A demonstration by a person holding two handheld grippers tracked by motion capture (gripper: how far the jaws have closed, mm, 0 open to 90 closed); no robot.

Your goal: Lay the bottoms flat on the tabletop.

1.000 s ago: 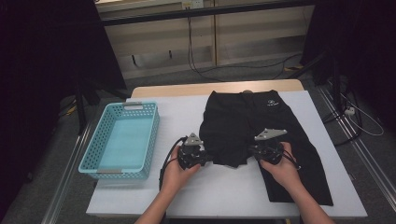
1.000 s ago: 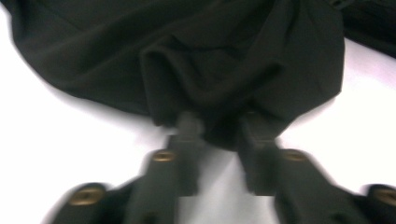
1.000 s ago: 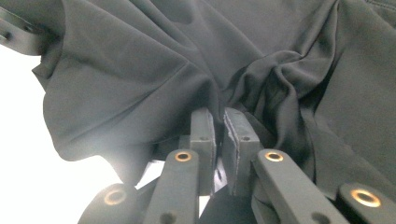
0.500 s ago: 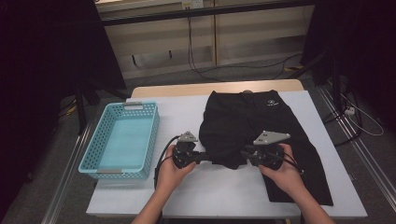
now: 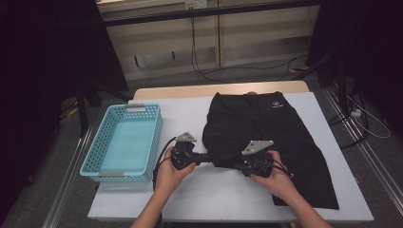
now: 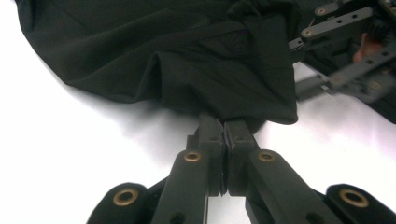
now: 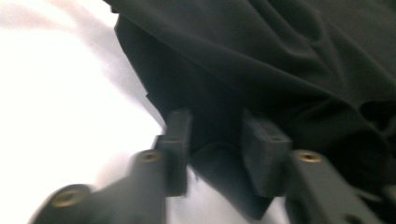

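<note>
Black shorts [image 5: 266, 137] lie on the white table [image 5: 190, 194], at three o'clock from the blue basket [image 5: 124, 142]. My left gripper [image 6: 225, 128] is clamped on the hem, which it has lifted and drawn toward nine o'clock since a second ago. My right gripper [image 7: 215, 140] has slid along with it; its jaws, just opened, stand apart with cloth between them.

My white table [image 5: 142, 199] carried black shorts [image 5: 275, 128] beyond both tongs and a blue basket [image 5: 90, 164] left of them.
</note>
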